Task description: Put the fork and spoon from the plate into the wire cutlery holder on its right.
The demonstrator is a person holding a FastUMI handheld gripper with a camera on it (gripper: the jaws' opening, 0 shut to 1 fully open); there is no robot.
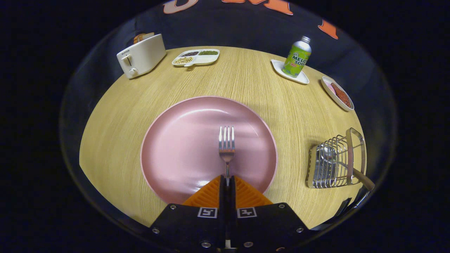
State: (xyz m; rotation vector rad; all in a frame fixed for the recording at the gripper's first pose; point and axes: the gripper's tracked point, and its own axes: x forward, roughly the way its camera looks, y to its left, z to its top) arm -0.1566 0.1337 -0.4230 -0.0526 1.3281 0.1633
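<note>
Claw (227, 181) tight around fork (226, 144) handle

The gripper (227, 182), its orange fingers (207, 196) pressed together on a fork's (226, 147) handle, holds it over a pink plate (175, 147), tines pointing far. On the bench (116, 116) to the right, a wire holder (330, 163) contains a spoon (342, 165). Farther off stand a toaster (141, 55), a divided tray (197, 57), and a bottle (297, 57).

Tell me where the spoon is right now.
In the gripper view the spoon already lies in the wire cutlery holder, right of the pink plate. The gripper is shut on the fork.
</note>
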